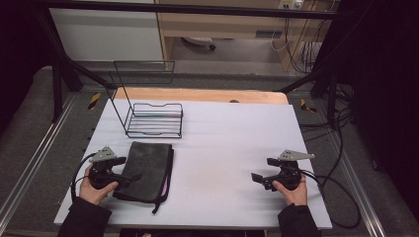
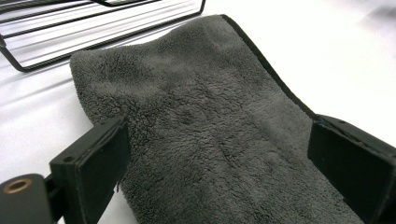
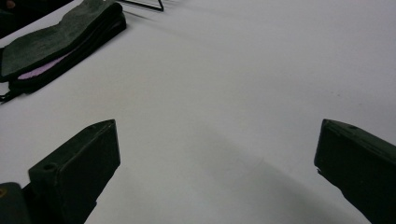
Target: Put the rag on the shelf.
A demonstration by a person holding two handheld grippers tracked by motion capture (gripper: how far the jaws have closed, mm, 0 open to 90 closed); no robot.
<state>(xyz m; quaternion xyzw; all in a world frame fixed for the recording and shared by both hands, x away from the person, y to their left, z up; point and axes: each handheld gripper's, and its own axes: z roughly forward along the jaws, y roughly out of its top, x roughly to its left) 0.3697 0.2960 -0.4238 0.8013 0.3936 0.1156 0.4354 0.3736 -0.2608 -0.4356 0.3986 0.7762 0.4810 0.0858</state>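
Left gripper view: the left gripper [image 2: 219, 154] hangs wide open over the folded grey towel [image 2: 201, 121]. It may pinch just the top layer, so the fold falls apart. Lower right in the high view, the right gripper [image 1: 264, 170] is open too, holding nothing.

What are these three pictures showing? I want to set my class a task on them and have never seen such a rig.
A person sits at a white table and holds a hand tool with two black jaws in each hand: the left claw and the right claw. One picture looks down from above. The other two come from cameras riding on each claw, looking along its jaws. On the table lie a folded grey towel and a black wire rack. Both claws are open and hold nothing; the left one hovers over the towel.
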